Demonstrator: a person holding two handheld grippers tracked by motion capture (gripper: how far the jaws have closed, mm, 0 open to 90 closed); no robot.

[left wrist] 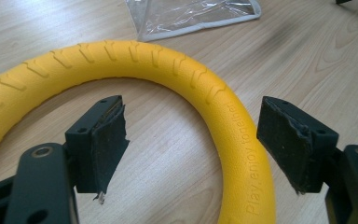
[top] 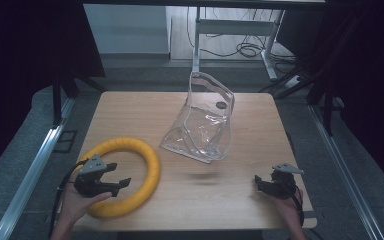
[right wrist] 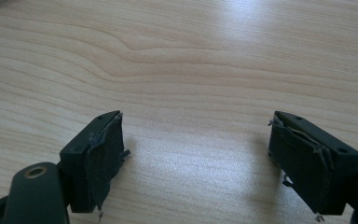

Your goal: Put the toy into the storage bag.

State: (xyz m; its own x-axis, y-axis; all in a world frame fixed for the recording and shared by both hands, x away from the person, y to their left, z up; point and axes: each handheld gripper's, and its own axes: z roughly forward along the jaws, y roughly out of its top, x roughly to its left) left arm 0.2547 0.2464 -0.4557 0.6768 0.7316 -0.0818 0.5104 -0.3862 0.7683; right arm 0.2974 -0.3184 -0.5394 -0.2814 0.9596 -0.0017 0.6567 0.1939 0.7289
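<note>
Yellow ring (top: 122, 176), lying flat near the tabletop's front-left corner, embossed "Play, enjoy together" as far as legible. Left gripper (top: 114, 175) hovers with jaws spread wide over the ring's inside, apparently placed to take its rim. Clear plastic pouch (top: 202, 120) stands mid-table toward the far edge, mouth up. Right gripper (top: 262, 184), empty, jaws apart, waits near the front-right corner of the wooden table (top: 240, 200).

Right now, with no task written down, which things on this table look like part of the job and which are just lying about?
Likely in play, judging by position:
- yellow ridged foam ring, under the open left gripper
- clear plastic zip pouch, standing mid-table
- right gripper, open over bare wooden table

Just lying about:
- cables on the floor
</note>
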